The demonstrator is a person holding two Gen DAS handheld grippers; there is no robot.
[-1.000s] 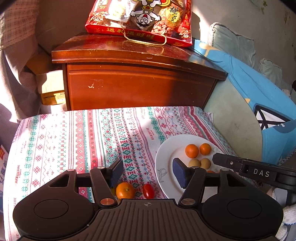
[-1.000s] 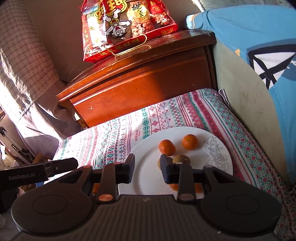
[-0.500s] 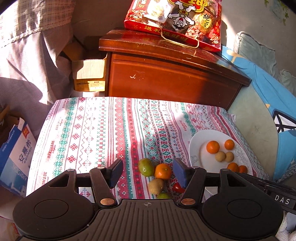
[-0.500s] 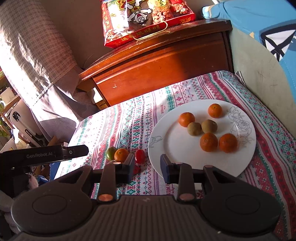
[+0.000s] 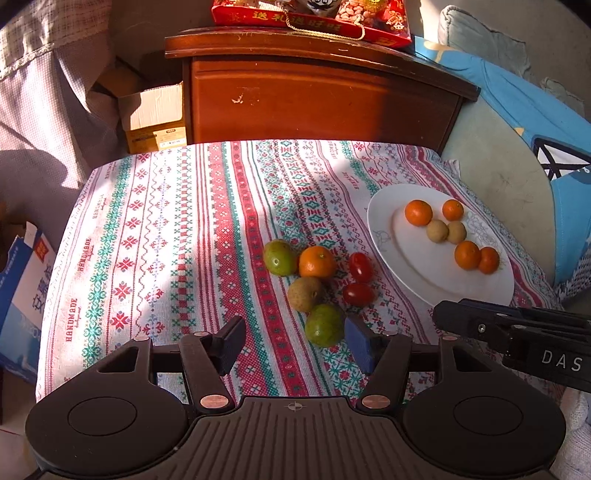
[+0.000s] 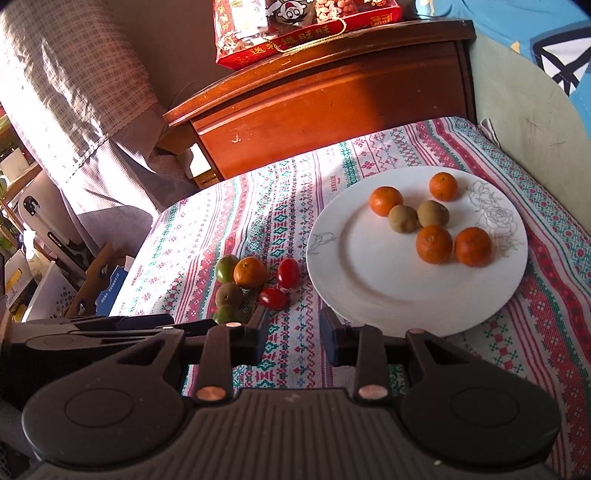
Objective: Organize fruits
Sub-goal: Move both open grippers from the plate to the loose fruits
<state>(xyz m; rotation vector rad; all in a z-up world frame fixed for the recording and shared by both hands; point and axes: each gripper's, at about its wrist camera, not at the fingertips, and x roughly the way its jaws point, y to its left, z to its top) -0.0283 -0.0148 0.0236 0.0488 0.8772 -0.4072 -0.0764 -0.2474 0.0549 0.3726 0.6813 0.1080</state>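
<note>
Left gripper (image 5: 293,341): jaws apart, nothing between the pads. Nearest green citrus (image 5: 325,325) sits just ahead, touching or nearly touching the inner face of its right finger (image 5: 360,347). Past that, the loose cluster on the patterned cloth (image 5: 155,229): brown fruit (image 5: 304,293), two cherry tomatoes (image 5: 357,280), one orange (image 5: 317,261), second green citrus (image 5: 279,257). All six off the plate.

Right gripper (image 6: 293,332): jaws narrowly parted, empty, over bare cloth. Cluster is ahead-left of it; near rim of the white plate (image 6: 332,273) just ahead of its right finger. Plate holds four oranges (image 6: 434,243) and two brown fruits (image 6: 403,218), grouped toward the far-right side.

Beyond the cloth: wooden cabinet (image 5: 314,99), red snack bag (image 6: 295,33) on top. Blue cushion (image 5: 524,107) far right.
</note>
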